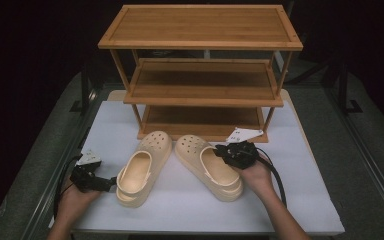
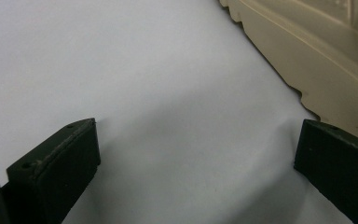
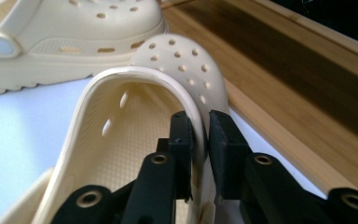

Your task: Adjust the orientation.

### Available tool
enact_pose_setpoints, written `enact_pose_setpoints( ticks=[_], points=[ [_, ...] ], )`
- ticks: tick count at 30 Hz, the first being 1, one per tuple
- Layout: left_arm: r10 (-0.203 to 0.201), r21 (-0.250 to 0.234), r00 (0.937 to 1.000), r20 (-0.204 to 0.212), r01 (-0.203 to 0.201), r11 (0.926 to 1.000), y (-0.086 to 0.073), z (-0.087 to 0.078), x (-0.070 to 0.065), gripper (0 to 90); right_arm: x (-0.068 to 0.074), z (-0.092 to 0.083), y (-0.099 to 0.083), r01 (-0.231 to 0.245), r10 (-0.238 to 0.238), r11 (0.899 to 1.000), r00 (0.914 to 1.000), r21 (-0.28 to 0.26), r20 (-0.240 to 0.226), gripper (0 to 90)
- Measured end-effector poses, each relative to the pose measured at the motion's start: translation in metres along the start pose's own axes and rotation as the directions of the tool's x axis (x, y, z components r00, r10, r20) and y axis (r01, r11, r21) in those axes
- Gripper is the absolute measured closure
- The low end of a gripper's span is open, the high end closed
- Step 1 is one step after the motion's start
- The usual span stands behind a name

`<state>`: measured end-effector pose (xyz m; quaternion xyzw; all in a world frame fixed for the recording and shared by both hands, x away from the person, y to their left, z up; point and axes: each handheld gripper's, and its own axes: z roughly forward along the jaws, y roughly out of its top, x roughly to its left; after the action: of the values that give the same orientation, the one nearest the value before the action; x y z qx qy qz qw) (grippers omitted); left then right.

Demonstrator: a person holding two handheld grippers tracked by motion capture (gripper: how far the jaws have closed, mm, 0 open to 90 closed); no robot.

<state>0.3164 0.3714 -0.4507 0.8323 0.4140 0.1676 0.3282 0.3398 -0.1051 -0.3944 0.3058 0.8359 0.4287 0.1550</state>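
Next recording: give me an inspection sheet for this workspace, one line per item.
Surface: white table top, bare near the front edge.
Job's things: two cream clogs side by side, left clog and right clog, toes towards a three-tier wooden shoe rack.
Clutter: nothing seen.
Grippers: left gripper open beside the left clog's heel; right gripper shut on the right clog's side wall.
Cables: black cable trails from the right gripper.
Surroundings: dark, grey floor.
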Motion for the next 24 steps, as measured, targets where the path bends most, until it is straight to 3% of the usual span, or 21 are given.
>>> enact_pose_setpoints(
  ticks=[2, 5, 8, 9, 15, 24],
  points=[
    [0.002, 0.0, 1.0, 0.0, -0.002, 1.0, 0.0, 0.0, 0.0, 0.0, -0.001, 0.0, -0.001, -0.01, 0.01, 1.0, 0.9998, 0.015, -0.019, 74.2],
    [0.002, -0.001, 1.0, 0.0, -0.002, 1.0, 0.0, 0.0, 0.0, 0.0, -0.003, -0.003, -0.002, -0.043, 0.043, 0.999, 0.9979, -0.005, -0.049, 66.0],
    [0.002, -0.001, 1.0, -0.001, -0.002, 1.0, 0.0, 0.0, 0.0, 0.0, -0.002, -0.005, -0.002, -0.047, 0.047, 0.999, 0.9976, 0.009, -0.051, 59.1],
    [0.002, -0.002, 1.0, -0.001, -0.002, 1.0, 0.0, 0.0, 0.0, 0.0, -0.001, -0.009, -0.003, -0.048, 0.048, 0.999, 0.9975, 0.014, -0.051, 51.7],
    [0.002, -0.001, 1.0, -0.001, -0.002, 1.0, 0.0, 0.0, 0.0, 0.0, -0.001, -0.023, -0.01, -0.076, 0.078, 0.996, 0.9949, 0.037, -0.063, 38.9],
    [-0.013, -0.004, 0.9999, 0.008, 0.013, 0.9999, 0.001, -0.005, 0.001, 0.0, -0.008, -0.039, -0.026, -0.11, 0.112, 0.993, 0.9927, 0.034, -0.046, 31.4]
  ],
)
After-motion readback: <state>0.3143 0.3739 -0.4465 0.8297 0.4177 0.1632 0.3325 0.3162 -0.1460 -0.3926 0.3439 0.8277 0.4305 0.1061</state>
